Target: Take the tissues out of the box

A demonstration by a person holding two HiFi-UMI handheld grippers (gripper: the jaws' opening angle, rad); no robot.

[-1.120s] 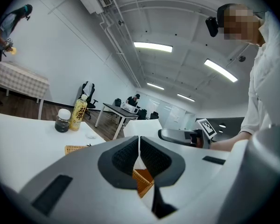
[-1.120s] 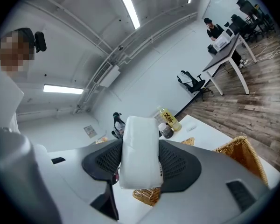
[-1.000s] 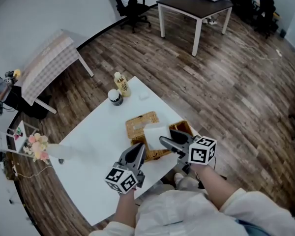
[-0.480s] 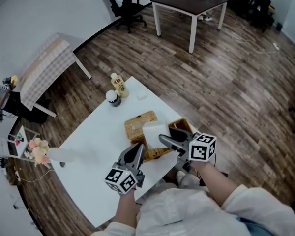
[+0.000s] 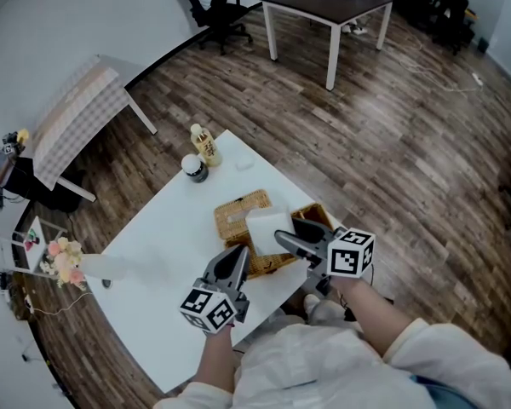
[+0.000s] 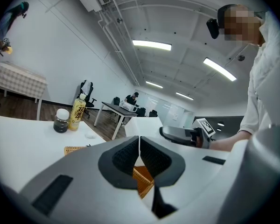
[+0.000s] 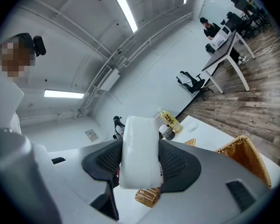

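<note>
A white tissue pack (image 5: 267,227) hangs just above the woven wicker box (image 5: 238,215) near the front right corner of the white table (image 5: 162,254). My right gripper (image 5: 288,244) is shut on the pack; in the right gripper view the pack (image 7: 140,153) fills the gap between the two pads. My left gripper (image 5: 232,267) hovers close to the left of it, over the box's near edge, shut and holding nothing. In the left gripper view the jaws (image 6: 140,155) meet, with wicker (image 6: 142,181) showing below them.
A yellow drink bottle (image 5: 206,146) and a dark jar with a white lid (image 5: 194,169) stand at the table's far corner. A bunch of flowers (image 5: 60,261) lies off the left edge. A second wicker basket (image 5: 318,218) sits at the right edge.
</note>
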